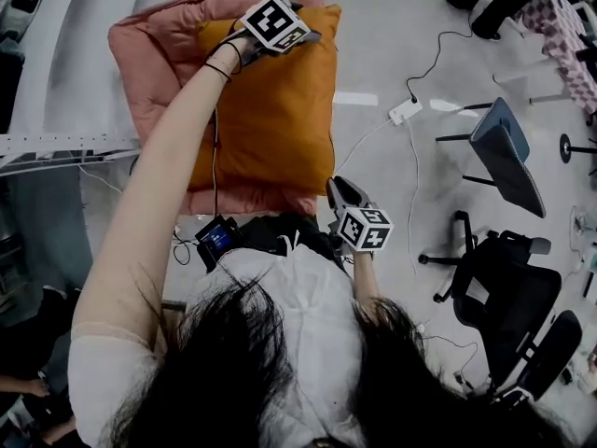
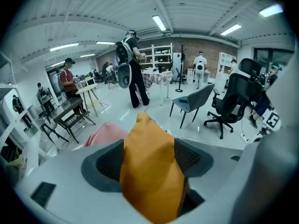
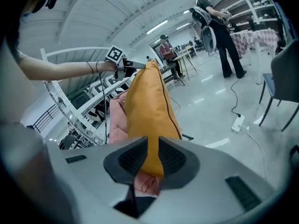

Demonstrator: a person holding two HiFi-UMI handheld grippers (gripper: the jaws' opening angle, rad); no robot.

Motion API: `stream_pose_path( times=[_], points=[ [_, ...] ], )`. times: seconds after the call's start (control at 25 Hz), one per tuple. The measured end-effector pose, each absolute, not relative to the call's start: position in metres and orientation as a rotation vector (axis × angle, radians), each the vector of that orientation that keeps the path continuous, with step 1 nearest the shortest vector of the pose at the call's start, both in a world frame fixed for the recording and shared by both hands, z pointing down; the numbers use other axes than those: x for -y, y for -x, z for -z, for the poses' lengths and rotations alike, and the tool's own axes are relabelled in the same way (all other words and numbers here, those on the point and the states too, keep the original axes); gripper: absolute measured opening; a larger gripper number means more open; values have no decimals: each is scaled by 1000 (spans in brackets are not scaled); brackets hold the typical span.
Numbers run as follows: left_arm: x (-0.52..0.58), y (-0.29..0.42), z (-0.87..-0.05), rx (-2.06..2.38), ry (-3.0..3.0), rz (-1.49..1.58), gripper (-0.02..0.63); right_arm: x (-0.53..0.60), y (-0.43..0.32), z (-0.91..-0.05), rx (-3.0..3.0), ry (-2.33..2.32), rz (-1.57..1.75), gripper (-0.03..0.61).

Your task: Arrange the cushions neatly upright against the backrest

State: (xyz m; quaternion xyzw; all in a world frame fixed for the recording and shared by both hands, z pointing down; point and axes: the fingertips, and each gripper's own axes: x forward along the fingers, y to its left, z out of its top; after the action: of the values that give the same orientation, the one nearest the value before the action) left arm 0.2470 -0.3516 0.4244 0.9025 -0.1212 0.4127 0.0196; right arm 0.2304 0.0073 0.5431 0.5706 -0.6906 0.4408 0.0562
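Note:
An orange cushion stands in front of a pink cushion, both seen from above in the head view. My left gripper is at the orange cushion's top corner. In the left gripper view its jaws stand wide open, with that orange corner lying between them and the pink cushion behind. My right gripper is at the lower right corner. It is shut on the orange cushion's edge, with pink fabric bunched under the pads.
A white metal rack runs along the left. On the floor to the right lie a power strip with cables, a grey chair and black office chairs. People stand farther off among tables and shelves.

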Motion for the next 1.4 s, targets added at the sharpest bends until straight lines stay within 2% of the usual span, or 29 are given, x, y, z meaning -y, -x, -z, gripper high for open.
stream_pose_path(
  times=[0.16, 0.28, 0.4, 0.56, 0.64, 0.96, 1.08, 1.24, 1.4],
  points=[
    [358, -247, -443, 460, -2716, -1303, 310, -14, -233, -547, 2080, -1738, -1352, 58],
    [351, -241, -448, 474, -2734, -1366, 193, -16, -235, -548, 2076, -1742, -1358, 58],
    [345, -232, -446, 535, -2718, -1322, 133, -16, -234, -547, 2077, -1737, -1349, 58],
    [338, -213, -432, 614, -2615, -1056, 117, -21, -223, -555, 2057, -1625, -1337, 64],
    [340, -195, -426, 669, -2603, -1005, 115, -29, -212, -568, 2028, -1525, -1341, 272],
    [349, -113, -396, 848, -2546, -803, 114, -34, -207, -616, 1893, -1533, -1341, 281],
    [344, -80, -382, 895, -2528, -709, 114, -27, -196, -639, 1855, -1527, -1496, 293],
    [340, -37, -368, 967, -2499, -612, 110, -15, -173, -663, 1841, -1482, -1908, 311],
    [332, -3, -359, 976, -2504, -528, 107, 23, -172, -659, 1945, -1611, -1938, 311]
  ],
)
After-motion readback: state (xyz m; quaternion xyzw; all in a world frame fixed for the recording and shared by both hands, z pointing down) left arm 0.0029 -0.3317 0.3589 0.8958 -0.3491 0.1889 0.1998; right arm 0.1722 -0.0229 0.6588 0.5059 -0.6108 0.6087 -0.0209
